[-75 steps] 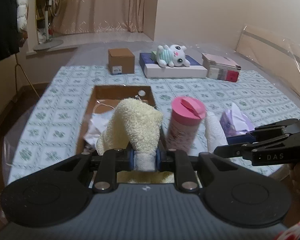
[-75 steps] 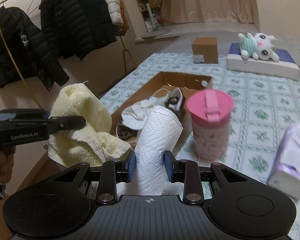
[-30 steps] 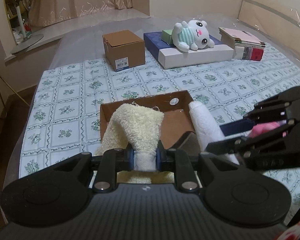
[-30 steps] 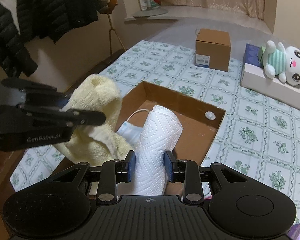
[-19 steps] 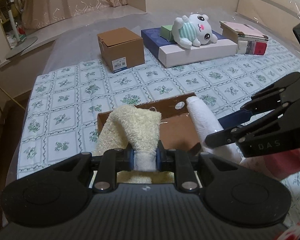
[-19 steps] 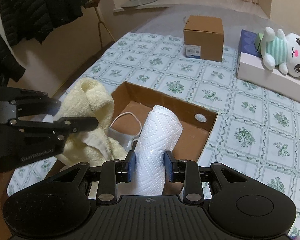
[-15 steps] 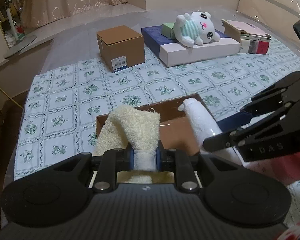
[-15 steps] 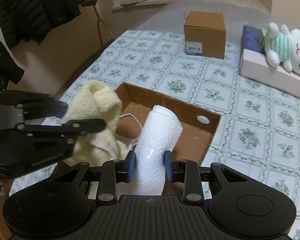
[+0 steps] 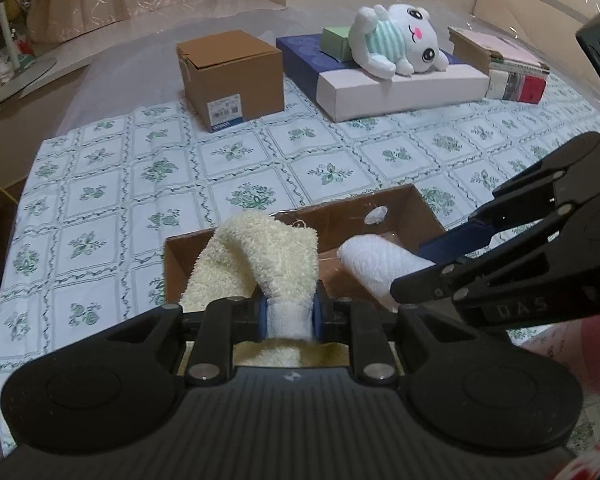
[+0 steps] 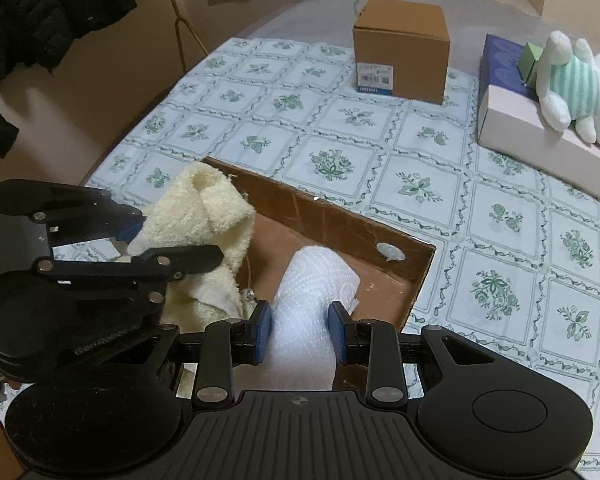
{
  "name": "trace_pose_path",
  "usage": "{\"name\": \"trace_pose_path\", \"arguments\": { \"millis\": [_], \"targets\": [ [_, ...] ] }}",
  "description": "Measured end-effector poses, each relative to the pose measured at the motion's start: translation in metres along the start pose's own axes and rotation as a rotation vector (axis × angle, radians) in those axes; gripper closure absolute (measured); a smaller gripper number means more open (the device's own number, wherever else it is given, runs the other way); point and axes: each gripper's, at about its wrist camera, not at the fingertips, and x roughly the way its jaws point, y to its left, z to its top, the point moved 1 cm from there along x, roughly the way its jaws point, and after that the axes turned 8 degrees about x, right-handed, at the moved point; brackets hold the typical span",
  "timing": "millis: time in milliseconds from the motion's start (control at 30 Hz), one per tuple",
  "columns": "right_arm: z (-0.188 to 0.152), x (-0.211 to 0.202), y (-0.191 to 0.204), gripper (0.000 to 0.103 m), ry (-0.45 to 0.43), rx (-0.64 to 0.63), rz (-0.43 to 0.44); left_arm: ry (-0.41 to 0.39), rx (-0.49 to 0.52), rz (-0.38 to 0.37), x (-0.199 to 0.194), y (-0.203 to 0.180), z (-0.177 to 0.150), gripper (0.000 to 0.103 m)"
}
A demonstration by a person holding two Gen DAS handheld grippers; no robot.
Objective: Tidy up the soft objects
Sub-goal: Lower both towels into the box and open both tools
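My left gripper (image 9: 290,316) is shut on a cream terry towel (image 9: 260,252), which folds over above the near left part of an open cardboard box (image 9: 340,210). My right gripper (image 10: 300,332) is shut on a white paper towel roll (image 10: 320,280), held tilted over the box's inside. In the left wrist view the right gripper (image 9: 408,270) comes in from the right with the roll (image 9: 372,260) beside the towel. The right wrist view shows the left gripper (image 10: 176,236) at the left, clamping the towel (image 10: 204,208) at the box's left wall (image 10: 340,228). The box floor is mostly hidden.
A closed brown carton (image 9: 230,76) stands farther back on the floral cloth (image 9: 100,200). A white plush toy (image 9: 396,48) lies on a flat white box (image 9: 400,88), with stacked books (image 9: 512,76) to its right. Dark coats (image 10: 40,8) hang at the left.
Both grippers moved forward and down over the open box, still holding the towel and the roll. The box's far wall now sits closer, and the pink cup has slid out of view.
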Motion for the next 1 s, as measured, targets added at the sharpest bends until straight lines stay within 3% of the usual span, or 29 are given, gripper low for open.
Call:
{"name": "trace_pose_path", "arguments": {
  "millis": [233, 400, 733, 1000],
  "targets": [
    [0.006, 0.012, -0.011, 0.071, 0.034, 0.032, 0.02, -0.008, 0.008, 0.003, 0.008, 0.001, -0.001, 0.076],
    [0.007, 0.009, -0.017, 0.057, 0.034, 0.054, 0.055, -0.017, -0.018, 0.014, 0.001, 0.006, -0.005, 0.051],
    [0.007, -0.028, -0.014, 0.052, -0.034, 0.063, 0.065, -0.073, -0.051, 0.046, -0.041, 0.005, -0.009, 0.046],
    [-0.02, -0.08, -0.005, 0.052, -0.121, 0.116, 0.108, -0.108, -0.111, 0.082, -0.091, -0.015, -0.024, 0.036]
  ]
}}
